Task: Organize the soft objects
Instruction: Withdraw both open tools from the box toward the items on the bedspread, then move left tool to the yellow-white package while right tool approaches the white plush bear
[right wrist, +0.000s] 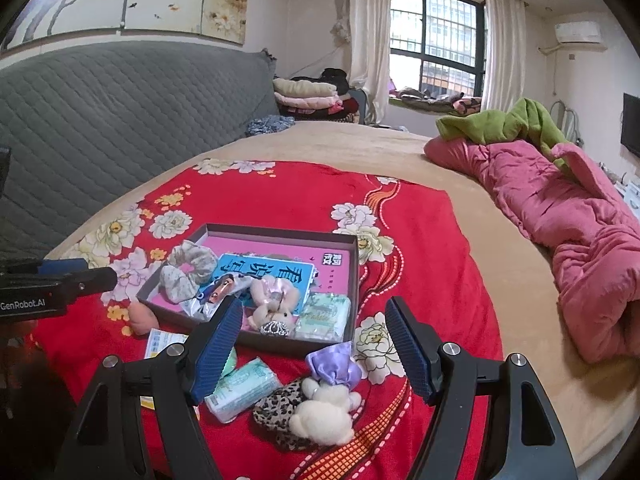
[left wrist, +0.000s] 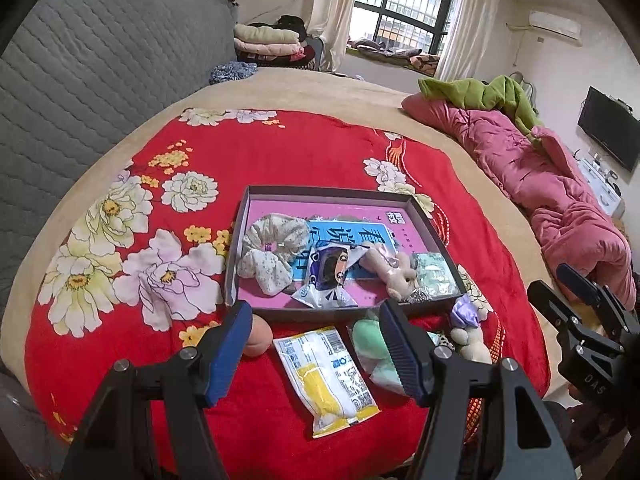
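Left hand-held gripper [left wrist: 316,354] w/ jaws spread wide, nothing between pads; a yellow-white packet [left wrist: 330,378] lies on the red floral quilt [left wrist: 120,340] just below its gap, a mint pouch [left wrist: 370,340] behind its right finger. Right hand-held gripper [right wrist: 314,350] also released, empty; a cream plush w/ purple bow [right wrist: 326,404] & a tissue pack [right wrist: 244,388] lie just under it. Shallow box [left wrist: 332,190] sits right ahead of both, holding a scrunchie [left wrist: 272,256], plush bunny [left wrist: 402,280] & packets

Both wrist views look down, close, sharing the tray [left wrist: 240,240].
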A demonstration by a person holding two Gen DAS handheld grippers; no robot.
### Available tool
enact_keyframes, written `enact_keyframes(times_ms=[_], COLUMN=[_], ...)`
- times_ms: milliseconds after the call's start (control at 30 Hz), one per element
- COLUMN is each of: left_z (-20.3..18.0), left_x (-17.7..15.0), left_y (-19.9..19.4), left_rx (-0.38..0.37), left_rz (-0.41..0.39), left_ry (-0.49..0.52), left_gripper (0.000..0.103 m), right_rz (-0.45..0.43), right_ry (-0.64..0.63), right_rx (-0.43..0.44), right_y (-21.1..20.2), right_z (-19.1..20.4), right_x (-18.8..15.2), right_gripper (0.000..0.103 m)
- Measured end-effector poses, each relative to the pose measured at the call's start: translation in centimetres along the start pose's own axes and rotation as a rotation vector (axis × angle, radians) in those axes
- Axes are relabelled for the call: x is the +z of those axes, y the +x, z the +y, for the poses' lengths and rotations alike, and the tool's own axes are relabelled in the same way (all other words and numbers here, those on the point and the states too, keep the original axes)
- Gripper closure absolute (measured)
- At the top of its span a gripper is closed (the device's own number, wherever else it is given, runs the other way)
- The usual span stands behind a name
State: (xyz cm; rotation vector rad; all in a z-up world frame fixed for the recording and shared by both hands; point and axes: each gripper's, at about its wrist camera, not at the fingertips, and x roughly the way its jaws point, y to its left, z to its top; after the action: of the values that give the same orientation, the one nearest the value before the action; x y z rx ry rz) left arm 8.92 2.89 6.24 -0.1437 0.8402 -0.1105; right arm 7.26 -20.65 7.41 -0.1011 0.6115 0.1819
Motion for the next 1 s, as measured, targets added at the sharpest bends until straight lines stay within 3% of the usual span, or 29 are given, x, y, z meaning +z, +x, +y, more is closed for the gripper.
enact_keyframes(times_ms=[1000], left_z=[0.2], left_x=[-5.6], left_y=[3.5], left_rx=[0.007], left_rz=[0.177], left_ry=[0.036], left_gripper=[0.037], right_rz=[0.123], right_ry=[0.068], right_rx=[0.007], right_y=[1.2], right_z=[-0.3], right_x=[-4.6], right_gripper=[0.028])
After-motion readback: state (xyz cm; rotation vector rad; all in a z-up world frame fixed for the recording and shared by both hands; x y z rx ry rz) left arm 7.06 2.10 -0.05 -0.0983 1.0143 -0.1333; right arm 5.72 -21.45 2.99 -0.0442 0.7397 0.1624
